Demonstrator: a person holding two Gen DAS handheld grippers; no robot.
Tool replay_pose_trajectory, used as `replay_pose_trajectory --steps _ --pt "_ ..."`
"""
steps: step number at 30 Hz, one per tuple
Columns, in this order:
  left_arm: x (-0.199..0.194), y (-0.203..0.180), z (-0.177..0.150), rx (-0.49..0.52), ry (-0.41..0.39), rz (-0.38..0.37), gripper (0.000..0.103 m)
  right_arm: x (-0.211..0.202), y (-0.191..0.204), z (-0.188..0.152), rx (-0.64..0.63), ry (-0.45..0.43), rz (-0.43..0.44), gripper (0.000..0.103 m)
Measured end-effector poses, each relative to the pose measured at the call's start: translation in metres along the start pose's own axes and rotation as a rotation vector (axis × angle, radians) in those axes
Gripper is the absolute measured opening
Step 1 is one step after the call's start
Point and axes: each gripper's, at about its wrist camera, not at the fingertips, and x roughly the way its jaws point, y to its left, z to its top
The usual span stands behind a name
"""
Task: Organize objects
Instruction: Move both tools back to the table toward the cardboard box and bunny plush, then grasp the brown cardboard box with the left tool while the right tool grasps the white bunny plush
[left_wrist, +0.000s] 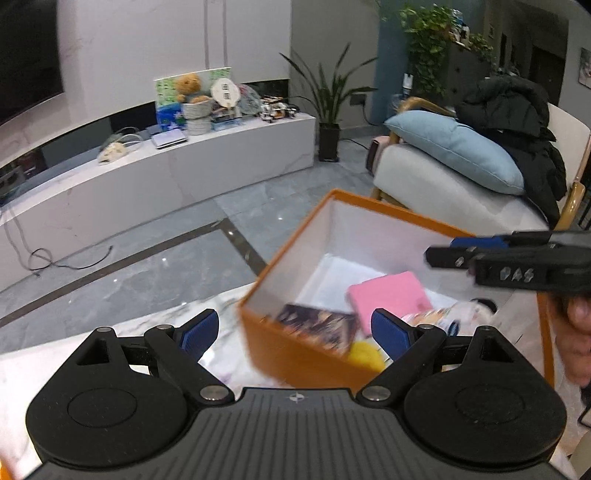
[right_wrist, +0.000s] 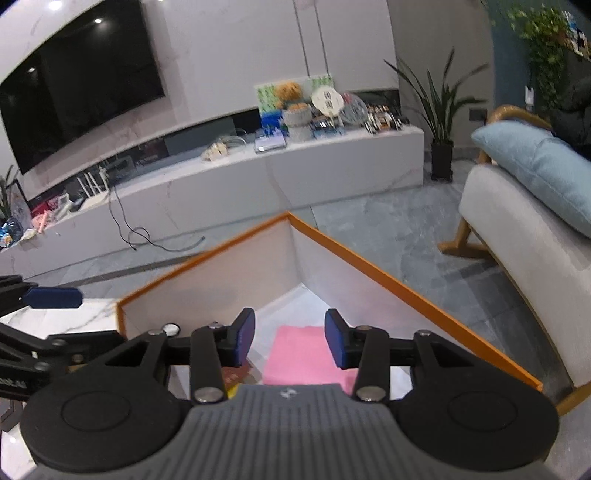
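An orange box (left_wrist: 295, 354) with white inner walls stands on the marble table; it also shows in the right wrist view (right_wrist: 406, 288). Inside lie a pink flat item (left_wrist: 391, 295) (right_wrist: 306, 354), a dark printed card (left_wrist: 317, 325), a yellow object (left_wrist: 364, 354) and other small things. My left gripper (left_wrist: 295, 332) is open and empty, its jaws either side of the box's near corner. My right gripper (right_wrist: 290, 338) is open and empty, above the box over the pink item; it enters the left wrist view from the right (left_wrist: 480, 262).
The marble table (left_wrist: 147, 332) carries the box near its far edge. Beyond it are a grey tiled floor, a long white TV bench (left_wrist: 166, 173) with toys, a potted plant (left_wrist: 328, 110), and an armchair (left_wrist: 443, 184) with a blue cushion and a black coat.
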Motion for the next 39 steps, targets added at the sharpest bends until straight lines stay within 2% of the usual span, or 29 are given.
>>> replay_pose_trajectory --steps 7,11,17,20,22,27,30,36,39 --pt "-0.020 0.049 -0.038 -0.043 -0.001 0.066 0.103 -0.011 0.033 -0.010 -0.103 -0.067 0.061 0.047" --pt "-0.022 0.077 -0.055 -0.077 0.006 0.100 0.103 -0.016 0.060 -0.019 -0.189 -0.106 0.112 0.050" --pt "-0.027 0.105 -0.079 -0.145 -0.024 0.125 0.103 -0.020 0.096 -0.039 -0.283 -0.129 0.193 0.054" --pt "-0.025 0.112 -0.087 -0.178 -0.018 0.122 0.103 -0.016 0.111 -0.050 -0.315 -0.107 0.220 0.054" --pt "-0.023 0.111 -0.084 -0.158 -0.009 0.119 0.103 -0.011 0.118 -0.058 -0.326 -0.083 0.235 0.056" --pt "-0.024 0.112 -0.085 -0.160 -0.062 0.120 0.103 0.003 0.133 -0.080 -0.366 -0.020 0.261 0.057" --pt "-0.016 0.117 -0.096 -0.192 -0.063 0.133 0.103 0.014 0.140 -0.091 -0.389 0.018 0.264 0.058" --pt "0.004 0.133 -0.113 -0.167 -0.056 0.172 0.103 0.037 0.152 -0.110 -0.425 0.068 0.265 0.061" --pt "0.010 0.144 -0.120 -0.192 -0.054 0.155 0.103 0.047 0.156 -0.119 -0.455 0.084 0.262 0.060"
